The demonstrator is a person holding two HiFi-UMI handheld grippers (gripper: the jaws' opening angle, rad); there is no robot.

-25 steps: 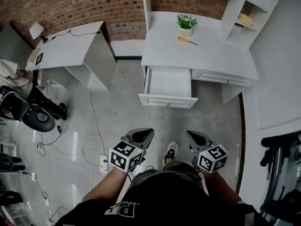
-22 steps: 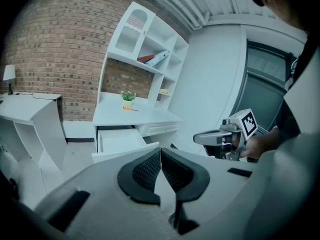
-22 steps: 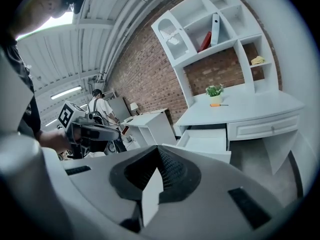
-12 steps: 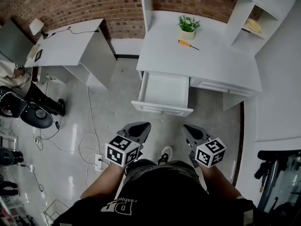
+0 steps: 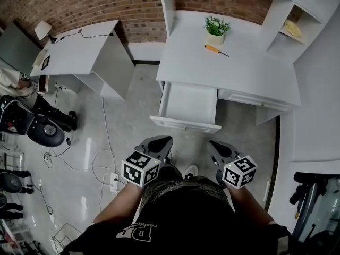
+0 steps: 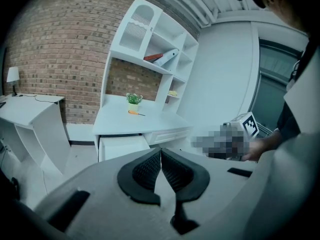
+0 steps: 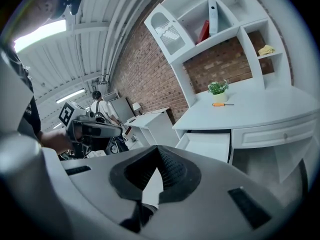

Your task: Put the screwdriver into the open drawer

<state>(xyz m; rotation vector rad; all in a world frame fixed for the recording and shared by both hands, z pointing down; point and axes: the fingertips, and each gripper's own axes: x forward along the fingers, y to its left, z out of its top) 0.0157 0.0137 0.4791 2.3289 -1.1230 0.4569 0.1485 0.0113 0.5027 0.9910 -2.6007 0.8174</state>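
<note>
An orange-handled screwdriver [image 5: 217, 50] lies on the white desk [image 5: 239, 73] beside a small potted plant [image 5: 215, 29]; it also shows small in the left gripper view [image 6: 135, 113] and the right gripper view [image 7: 222, 104]. The open drawer [image 5: 187, 108] juts from the desk's left front and looks empty. My left gripper [image 5: 161, 145] and right gripper [image 5: 217, 149] are held low, well short of the drawer, both shut with nothing between the pads.
A second white desk [image 5: 79, 52] with a lamp stands at the left. Cables and a power strip [image 5: 113, 182] lie on the grey floor. A person sits on a chair [image 5: 37, 129] at far left. Shelves [image 5: 297, 15] rise at the desk's right.
The desk and drawer have drawn nearer and lower in the head view as I walked toward them. Both grippers stay shut and keep their places before me.
</note>
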